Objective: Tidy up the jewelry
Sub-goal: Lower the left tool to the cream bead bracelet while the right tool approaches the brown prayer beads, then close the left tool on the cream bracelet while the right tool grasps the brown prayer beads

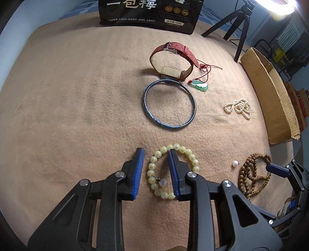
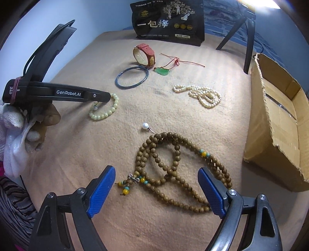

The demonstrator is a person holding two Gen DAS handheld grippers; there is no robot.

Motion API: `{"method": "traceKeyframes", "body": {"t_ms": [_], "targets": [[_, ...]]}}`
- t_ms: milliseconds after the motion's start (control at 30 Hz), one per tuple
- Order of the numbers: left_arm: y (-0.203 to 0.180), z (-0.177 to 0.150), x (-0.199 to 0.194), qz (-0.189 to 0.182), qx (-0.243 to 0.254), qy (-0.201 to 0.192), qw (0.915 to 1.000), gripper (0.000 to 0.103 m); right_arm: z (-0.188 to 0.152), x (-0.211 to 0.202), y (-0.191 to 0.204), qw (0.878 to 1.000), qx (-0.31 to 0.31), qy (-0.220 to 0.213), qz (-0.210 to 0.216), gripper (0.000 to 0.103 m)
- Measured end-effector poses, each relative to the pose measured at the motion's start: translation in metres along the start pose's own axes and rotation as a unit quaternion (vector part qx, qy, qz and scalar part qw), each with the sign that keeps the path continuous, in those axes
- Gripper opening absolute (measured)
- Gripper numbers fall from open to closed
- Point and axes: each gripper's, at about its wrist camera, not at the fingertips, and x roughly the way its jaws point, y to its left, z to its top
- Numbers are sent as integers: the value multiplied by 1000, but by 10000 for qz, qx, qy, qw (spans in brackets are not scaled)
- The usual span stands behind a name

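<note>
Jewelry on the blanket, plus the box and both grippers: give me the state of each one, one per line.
Left gripper: open, straddling one side of the yellow bead bracelet.
Right gripper: open over the wooden bead necklace.
Watch: strap buckled shut.
Blue bangle: lying flat.
Pearl necklace: bunched.
Cardboard box: open.

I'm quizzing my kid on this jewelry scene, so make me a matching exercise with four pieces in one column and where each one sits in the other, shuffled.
Column one:
1. pale yellow bead bracelet
2. wooden bead necklace
3. blue bangle
4. red-strap watch

Column two:
A. nearest the black snack bag
B. between the open right gripper fingers
C. lying flat, just in front of the watch
D. one side between the open left gripper fingers

Pairs: 1-D, 2-B, 3-C, 4-A
</note>
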Motion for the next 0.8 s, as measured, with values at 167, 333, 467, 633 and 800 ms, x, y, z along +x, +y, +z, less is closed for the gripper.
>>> {"method": "traceKeyframes", "body": {"t_ms": [167, 333, 467, 633, 800], "targets": [[0, -1, 0, -34, 95, 15, 9999, 21, 6, 12, 7, 9997, -187, 71, -169, 89], [-5, -3, 0, 40, 300, -2, 9995, 20, 7, 23, 9, 9983, -340, 186, -437, 89], [-13, -3, 1, 153, 537, -16, 9984, 20, 9, 30, 8, 9976, -401, 252, -511, 89], [-17, -1, 6, 261, 669, -56, 9974, 21, 9, 32, 8, 9972, -436, 277, -547, 89], [-13, 4, 11, 133, 579, -117, 9982, 21, 9, 31, 11, 9966, -545, 244, -569, 76]]}}
